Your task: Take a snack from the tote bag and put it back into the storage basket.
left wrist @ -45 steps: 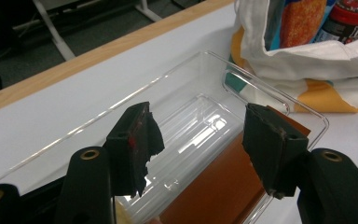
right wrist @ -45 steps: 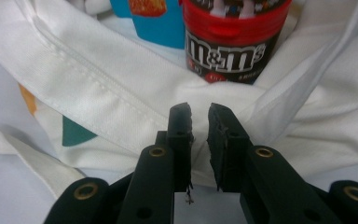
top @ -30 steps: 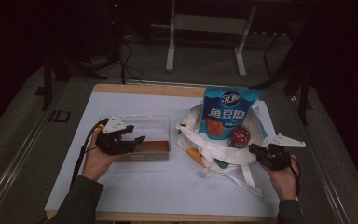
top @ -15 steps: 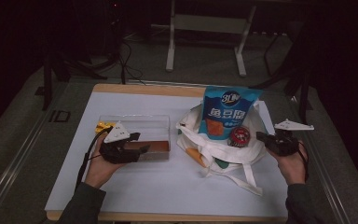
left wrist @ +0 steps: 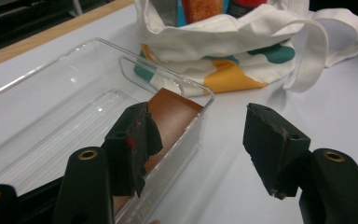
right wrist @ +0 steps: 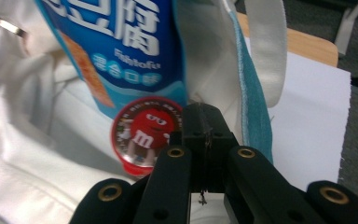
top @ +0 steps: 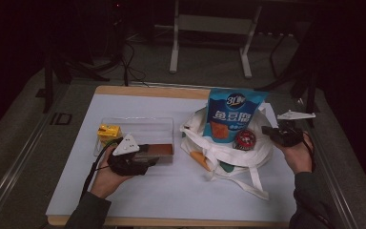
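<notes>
A clear plastic tray [top: 138, 125] [left wrist: 51, 102] lies left of centre with a brown flat piece [top: 159, 149] [left wrist: 172, 109] at its right end and a yellow box [top: 109, 132] at its left. My left gripper [top: 150, 158] [left wrist: 200, 121] is open and straddles the tray's near wall, one jaw inside by the brown piece and one outside. Its jaws have just closed a little without touching the wall. A white tote bag [top: 262, 148] [left wrist: 242, 28] holds a blue snack pouch [top: 231, 117] [right wrist: 121, 46] and a red M&M's tub [top: 244, 139] [right wrist: 142, 133]. My right gripper [top: 268, 130] [right wrist: 203, 119] is shut at the bag's right rim.
The work surface is a white sheet [top: 171, 191] on a wooden table, with bare room toward the front. The bag's straps [top: 255, 179] trail toward the near edge. A metal stand [top: 209, 43] is on the floor beyond the table.
My right gripper has risen and moved right, from the bag's front corner to its right rim. The left gripper has slid toward the tray's near right corner, uncovering the yellow box.
</notes>
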`<state>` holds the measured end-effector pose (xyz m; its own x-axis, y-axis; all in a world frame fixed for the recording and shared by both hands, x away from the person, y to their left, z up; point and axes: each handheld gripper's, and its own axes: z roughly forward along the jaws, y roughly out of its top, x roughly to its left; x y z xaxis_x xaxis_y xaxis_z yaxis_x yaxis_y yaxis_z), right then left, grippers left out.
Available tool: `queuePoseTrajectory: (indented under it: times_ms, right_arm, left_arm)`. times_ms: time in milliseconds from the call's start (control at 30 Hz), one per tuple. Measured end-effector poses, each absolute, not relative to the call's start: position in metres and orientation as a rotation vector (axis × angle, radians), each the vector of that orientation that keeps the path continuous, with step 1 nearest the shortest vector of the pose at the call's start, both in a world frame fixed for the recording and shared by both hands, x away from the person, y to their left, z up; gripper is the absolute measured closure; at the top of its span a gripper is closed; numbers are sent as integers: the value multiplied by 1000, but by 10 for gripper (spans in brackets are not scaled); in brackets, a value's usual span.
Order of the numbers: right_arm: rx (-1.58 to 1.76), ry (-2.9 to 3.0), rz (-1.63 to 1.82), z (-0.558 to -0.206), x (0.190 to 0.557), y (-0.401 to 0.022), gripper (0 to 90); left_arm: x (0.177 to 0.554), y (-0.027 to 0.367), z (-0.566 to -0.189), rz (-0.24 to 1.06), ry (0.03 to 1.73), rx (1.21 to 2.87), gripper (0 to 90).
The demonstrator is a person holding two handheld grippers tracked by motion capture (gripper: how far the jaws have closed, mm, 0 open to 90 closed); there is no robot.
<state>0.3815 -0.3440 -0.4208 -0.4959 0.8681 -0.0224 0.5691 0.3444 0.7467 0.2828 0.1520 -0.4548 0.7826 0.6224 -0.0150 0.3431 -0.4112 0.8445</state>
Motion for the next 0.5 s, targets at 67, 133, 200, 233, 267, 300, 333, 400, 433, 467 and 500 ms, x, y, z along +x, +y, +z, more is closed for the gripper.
queuePoseTrajectory:
  times_ms: [67, 133, 200, 233, 267, 300, 333, 400, 433, 467, 500]
  right_arm:
    - [1268, 2196, 962, -421, 385, -346, 900]
    - [1281, 2194, 950, -421, 388, -349, 900]
    - [1295, 2193, 925, -421, 390, -353, 900]
    - [1304, 2189, 920, -421, 391, -355, 900]
    - [1311, 2187, 918, -420, 392, -357, 900]
    - [1315, 2186, 912, -419, 392, -359, 900]
    - [1313, 2188, 903, -418, 393, -359, 900]
    - [1305, 2193, 890, -417, 393, -358, 900]
    - [1298, 2196, 888, -416, 394, -358, 900]
    - [1294, 2198, 887, -415, 394, -357, 900]
    - [1289, 2200, 886, -415, 394, -356, 900]
  left_arm:
    - [282, 152, -457, 370, 716, 2040, 418]
    - [282, 152, -458, 365, 717, 2039, 418]
    - [281, 151, -460, 355, 713, 2033, 418]
    - [281, 151, -462, 351, 712, 2033, 418]
    - [280, 150, -463, 351, 706, 2034, 418]
    - [280, 150, -464, 348, 703, 2039, 418]
    - [279, 149, -466, 342, 703, 2039, 418]
    - [279, 147, -468, 336, 696, 2043, 418]
    - [279, 147, -469, 332, 694, 2044, 418]
    - [279, 147, -470, 322, 693, 2044, 418]
    - [279, 146, -471, 317, 694, 2046, 418]
